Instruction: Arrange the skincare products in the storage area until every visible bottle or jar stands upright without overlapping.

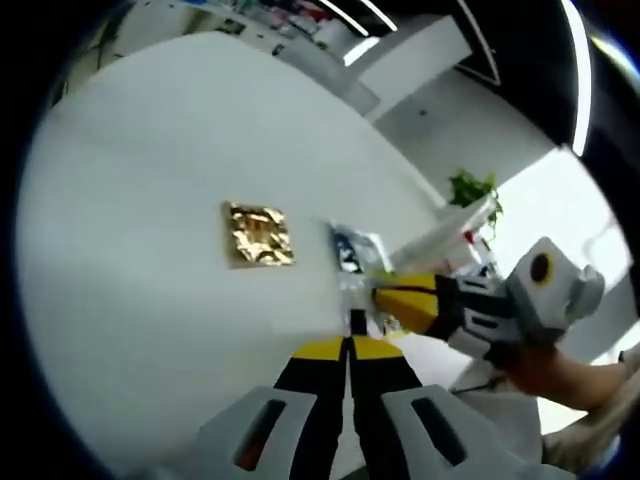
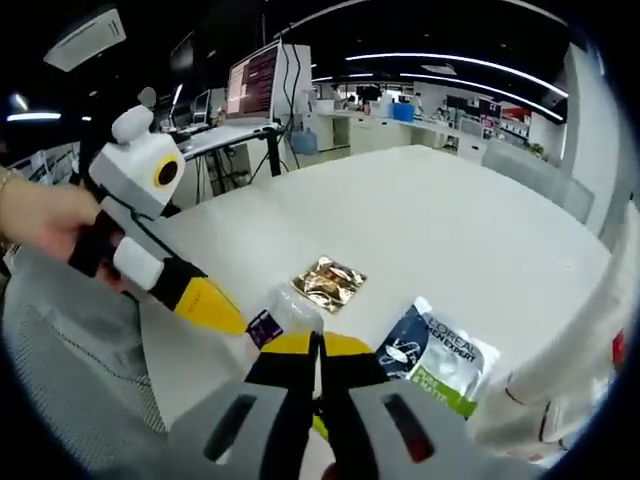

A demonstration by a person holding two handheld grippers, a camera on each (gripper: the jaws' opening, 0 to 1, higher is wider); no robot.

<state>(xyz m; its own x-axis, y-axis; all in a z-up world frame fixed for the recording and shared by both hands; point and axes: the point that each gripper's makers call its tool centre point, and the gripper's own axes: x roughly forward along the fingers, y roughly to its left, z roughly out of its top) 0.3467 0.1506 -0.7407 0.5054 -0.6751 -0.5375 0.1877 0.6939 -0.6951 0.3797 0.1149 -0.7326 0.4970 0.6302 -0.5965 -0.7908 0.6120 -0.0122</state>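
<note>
while the gold sachet (image 2: pixel 329 282) and blue-green sachet (image 2: pixel 438 356) lay flat on the white table (image 2: pixel 470 220), we held both grippers low. the left gripper (image 1: pixel 350 345) and right gripper (image 2: pixel 317 350) had jaws pressed together, gripping nothing we could see, presumably ready to nudge a small clear bottle (image 2: pixel 283 315).

My left gripper (image 1: pixel 350 345) sits closed at bottom centre; the gold packet (image 1: pixel 258 235) lies mid-frame on the white table (image 1: pixel 150 180), my right gripper (image 1: pixel 440 305) alongside.

Left gripper (image 1: pixel 350 345): jaws pressed together, yellow tips touching, pointing forward over table. Seen from right gripper view, it (image 2: pixel 225 310) angles down from upper left, held by person's hand (image 2: pixel 45 225).

Right gripper (image 2: pixel 317 350): jaws closed, tips meeting. In left gripper view it (image 1: pixel 385 295) enters from right, hand (image 1: pixel 560 370) gripping its rear.
</note>
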